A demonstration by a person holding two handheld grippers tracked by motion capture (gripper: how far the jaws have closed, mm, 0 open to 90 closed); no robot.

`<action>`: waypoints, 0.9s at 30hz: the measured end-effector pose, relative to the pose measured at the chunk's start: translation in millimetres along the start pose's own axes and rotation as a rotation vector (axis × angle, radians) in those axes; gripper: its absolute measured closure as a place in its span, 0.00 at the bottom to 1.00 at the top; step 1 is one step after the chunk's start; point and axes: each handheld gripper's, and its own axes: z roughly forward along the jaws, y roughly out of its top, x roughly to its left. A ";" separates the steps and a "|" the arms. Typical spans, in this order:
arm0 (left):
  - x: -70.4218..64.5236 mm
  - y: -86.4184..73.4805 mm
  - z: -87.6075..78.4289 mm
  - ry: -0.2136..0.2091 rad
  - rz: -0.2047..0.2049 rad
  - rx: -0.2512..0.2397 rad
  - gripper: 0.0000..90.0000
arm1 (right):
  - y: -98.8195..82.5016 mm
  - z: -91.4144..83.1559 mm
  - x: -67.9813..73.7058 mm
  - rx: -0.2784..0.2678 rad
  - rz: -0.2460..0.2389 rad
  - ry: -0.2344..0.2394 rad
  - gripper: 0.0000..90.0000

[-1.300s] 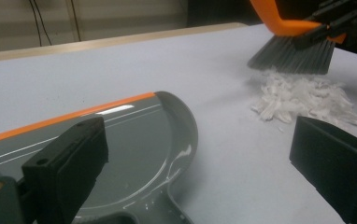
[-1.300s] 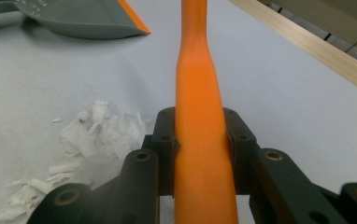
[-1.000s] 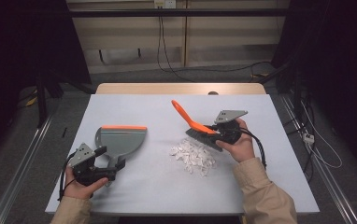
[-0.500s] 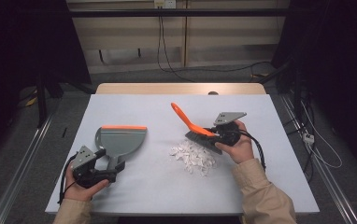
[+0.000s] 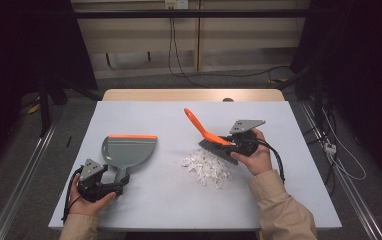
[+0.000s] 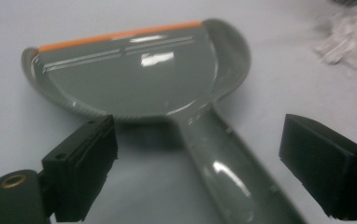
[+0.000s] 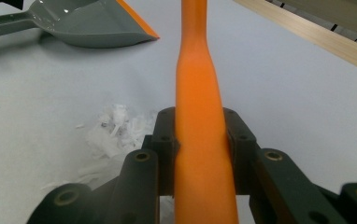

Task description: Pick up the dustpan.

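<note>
The right gripper (image 5: pixel 234 142) is clamped on the orange plastic handle of a small hand brush (image 5: pixel 206 133), w/ both black pads pressed flat against the handle's sides (image 7: pixel 200 140); the dark bristle head is rested at the far edge of a heap of white paper scraps (image 5: pixel 206 167) near the table's middle, and the handle is angled up and away from the person. The left gripper (image 5: pixel 110 187) is held wide; its jaws have just been closing a little, w/ the grey handle of a grey plastic dustpan w/ an orange lip (image 6: pixel 134 70) lying between them, untouched by either pad. The dustpan is laid flat on the pale grey tabletop (image 5: pixel 144 115), well left of the scraps, lip turned to the far side.
</note>
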 end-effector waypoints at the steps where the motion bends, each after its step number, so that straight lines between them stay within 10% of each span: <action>1: 0.5 -0.7 -0.1 0.005 -0.003 0.007 0.15 | 0.0 0.0 0.1 0.002 -0.005 0.002 0.79; 27: -0.8 7.9 8.3 0.032 -0.053 0.079 0.38 | 0.8 -3.5 1.9 -0.027 0.009 -0.025 0.79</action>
